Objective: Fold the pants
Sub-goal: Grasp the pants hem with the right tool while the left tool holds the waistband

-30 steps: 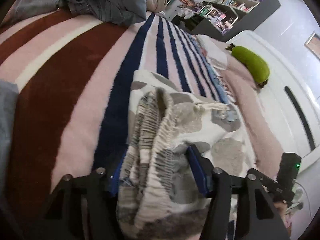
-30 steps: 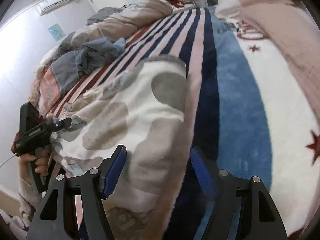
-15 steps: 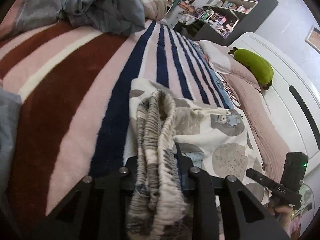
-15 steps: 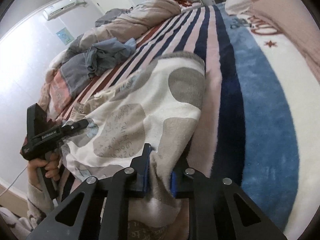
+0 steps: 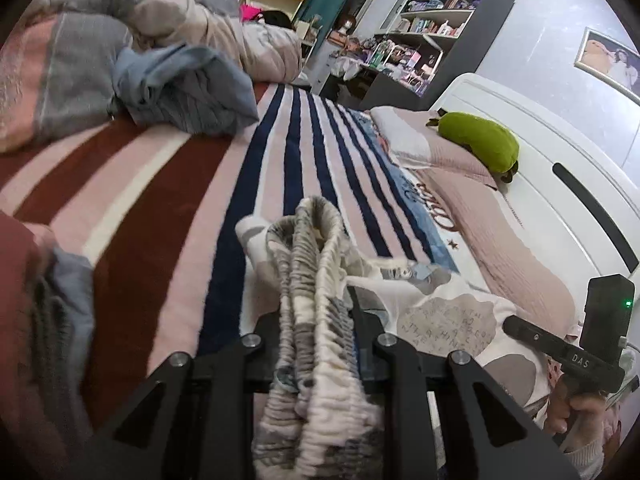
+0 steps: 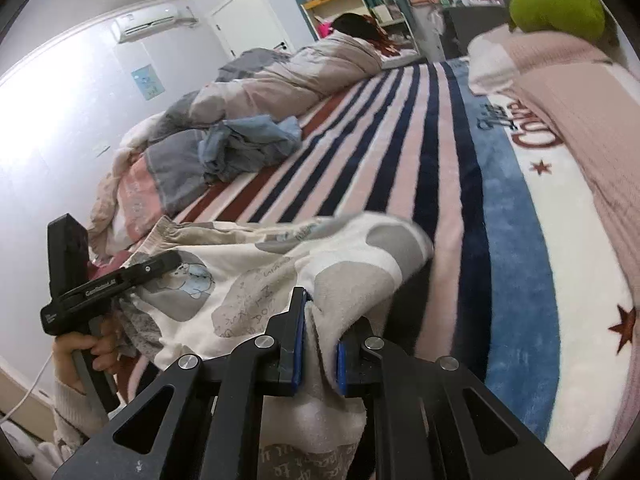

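A: A second ago both sets of jaws stood spread around the cloth. The left gripper [image 5: 320, 320] now pinches the waistband [image 5: 316, 280], the right gripper [image 6: 318, 344] the far edge, and the pants [image 6: 288, 280] have lifted off the blanket [image 6: 400, 152].

B: So the fold can probably start?

A: Likely. Open striped blanket lies ahead; the clothes heap [image 5: 180, 92] and pillow [image 5: 460, 160] sit well apart.

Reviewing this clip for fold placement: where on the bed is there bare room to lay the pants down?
Bare striped blanket runs ahead of the pants, between the blue-grey clothes pile and the pink pillow. Maroon stripes left of the left gripper are bare too. It is crowded by the rumpled duvet; the right gripper clamps the pants.
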The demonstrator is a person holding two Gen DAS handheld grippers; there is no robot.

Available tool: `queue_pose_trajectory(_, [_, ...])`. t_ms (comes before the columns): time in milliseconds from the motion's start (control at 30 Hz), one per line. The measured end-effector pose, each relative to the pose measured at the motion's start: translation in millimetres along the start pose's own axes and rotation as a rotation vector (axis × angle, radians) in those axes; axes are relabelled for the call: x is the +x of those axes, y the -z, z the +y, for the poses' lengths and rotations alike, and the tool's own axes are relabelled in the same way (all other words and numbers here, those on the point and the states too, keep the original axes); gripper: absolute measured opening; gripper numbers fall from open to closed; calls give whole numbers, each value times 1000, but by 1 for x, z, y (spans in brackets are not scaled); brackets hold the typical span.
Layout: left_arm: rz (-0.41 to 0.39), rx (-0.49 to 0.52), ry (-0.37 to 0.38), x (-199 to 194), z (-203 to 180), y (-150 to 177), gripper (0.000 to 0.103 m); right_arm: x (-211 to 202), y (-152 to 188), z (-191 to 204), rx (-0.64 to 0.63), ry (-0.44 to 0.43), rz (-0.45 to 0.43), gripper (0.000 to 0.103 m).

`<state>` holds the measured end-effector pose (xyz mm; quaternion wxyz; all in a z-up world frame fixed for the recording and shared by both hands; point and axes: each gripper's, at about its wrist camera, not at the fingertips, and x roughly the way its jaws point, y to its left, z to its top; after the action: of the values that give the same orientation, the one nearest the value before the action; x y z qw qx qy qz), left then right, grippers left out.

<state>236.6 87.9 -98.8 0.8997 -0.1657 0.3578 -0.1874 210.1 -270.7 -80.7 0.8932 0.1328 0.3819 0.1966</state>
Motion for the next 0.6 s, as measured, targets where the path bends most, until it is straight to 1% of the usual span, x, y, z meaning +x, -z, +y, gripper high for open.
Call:
queue_pose_trajectory(233, [-69,48,-7,-40,-4,-15,19,-19,-12,31,-39,-7,-42,7])
queue_pose_trajectory(433, [-119,70,-28,-79,6,-31,19,-21,-31,62,-68,-47,-66,7])
queue_pose_trajectory(600, [-178,81,-59,-120,24,-50,19,-17,-49,100,-128,-94,-86,7])
